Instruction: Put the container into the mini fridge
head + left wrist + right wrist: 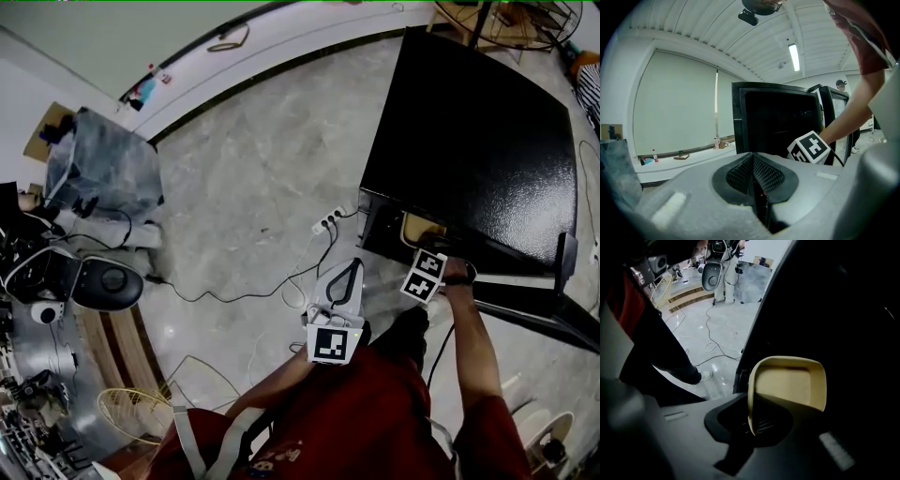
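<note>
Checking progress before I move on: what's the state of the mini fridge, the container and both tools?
mini fridge: door open, inside dark.
container: looks empty, gripped by its rim at the fridge opening.
right tool: shut on the container.
left tool: shut, nothing between its jaws.
</note>
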